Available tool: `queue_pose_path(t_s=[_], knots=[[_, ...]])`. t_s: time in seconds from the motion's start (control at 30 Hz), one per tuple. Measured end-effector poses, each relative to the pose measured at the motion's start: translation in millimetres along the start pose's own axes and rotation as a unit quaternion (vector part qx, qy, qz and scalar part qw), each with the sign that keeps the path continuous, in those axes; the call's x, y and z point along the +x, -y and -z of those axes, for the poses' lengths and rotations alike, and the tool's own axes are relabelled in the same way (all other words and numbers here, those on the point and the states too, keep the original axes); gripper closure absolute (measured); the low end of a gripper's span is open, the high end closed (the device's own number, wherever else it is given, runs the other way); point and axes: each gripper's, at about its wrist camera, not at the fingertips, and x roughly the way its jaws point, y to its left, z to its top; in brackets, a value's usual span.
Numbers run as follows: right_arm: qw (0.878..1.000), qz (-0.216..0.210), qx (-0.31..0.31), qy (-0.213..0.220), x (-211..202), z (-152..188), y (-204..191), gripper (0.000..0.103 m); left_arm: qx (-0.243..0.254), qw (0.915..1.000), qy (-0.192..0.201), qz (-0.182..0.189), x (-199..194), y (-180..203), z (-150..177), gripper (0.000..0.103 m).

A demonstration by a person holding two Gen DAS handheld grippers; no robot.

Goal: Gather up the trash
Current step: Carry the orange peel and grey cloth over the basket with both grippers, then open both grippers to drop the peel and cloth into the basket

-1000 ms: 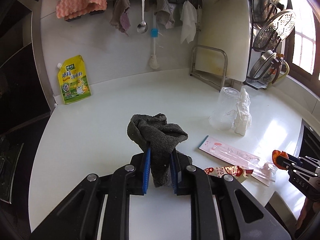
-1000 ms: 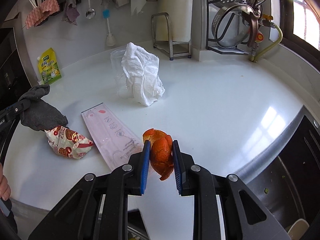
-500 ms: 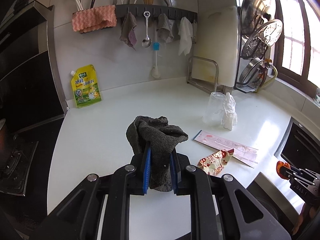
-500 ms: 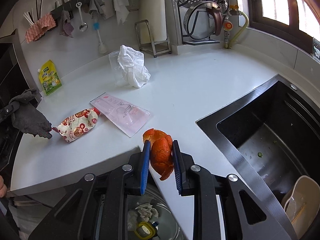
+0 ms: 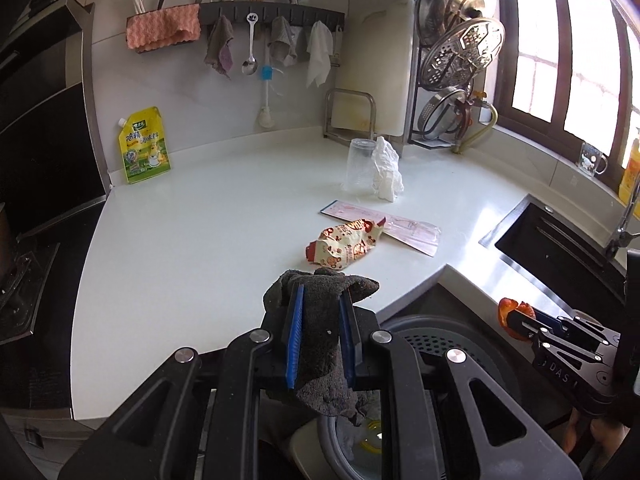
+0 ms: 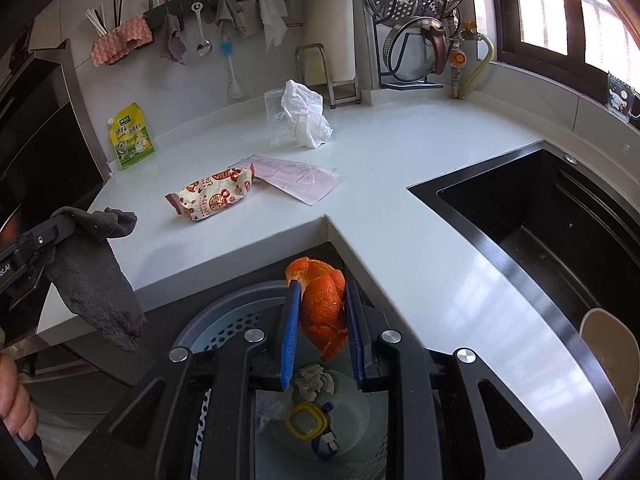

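My left gripper (image 5: pixel 320 300) is shut on a dark grey rag (image 5: pixel 320 344), which hangs past the counter's front edge above a grey perforated bin (image 5: pixel 436 344). From the right wrist view the same rag (image 6: pixel 96 272) droops at the left. My right gripper (image 6: pixel 320 292) is shut on a piece of orange peel (image 6: pixel 322 308), held over the open bin (image 6: pixel 224 320), where crumpled tissue and a yellow ring lie at the bottom. On the white counter (image 6: pixel 384 152) remain a red-and-cream snack wrapper (image 6: pixel 212 196), a pink flat package (image 6: pixel 296 178), and a clear cup (image 6: pixel 276 120) with a white tissue (image 6: pixel 306 116).
A black sink (image 6: pixel 540 232) opens at the right with a beige scoop inside. A yellow refill pouch (image 5: pixel 142 150) leans on the back wall. Cloths and utensils hang on a rail (image 5: pixel 272 12). A rack with steel lids (image 5: pixel 460 52) stands by the window. A stove (image 5: pixel 24 272) borders the left.
Both grippers have drawn back from over the counter to beyond its front edge, above the bin. The rag and the orange peel stay gripped. The items on the counter have not moved.
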Motion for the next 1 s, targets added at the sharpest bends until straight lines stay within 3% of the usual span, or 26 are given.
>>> queue_pose_path(t_s=[0.43,0.73,1.0], knots=[[1.000,-0.016,0.008,-0.023,-17,57,-3,0.082,0.026,0.9989,-0.030,0.026,-6,43,48,0.086],[0.999,-0.027,0.016,-0.027,-16,75,3,0.082,0.039,0.9985,-0.039,0.009,2,60,66,0.086],[0.999,-0.024,0.020,-0.045,-4,89,10,0.082,0.032,0.9968,-0.073,0.004,18,62,84,0.086]])
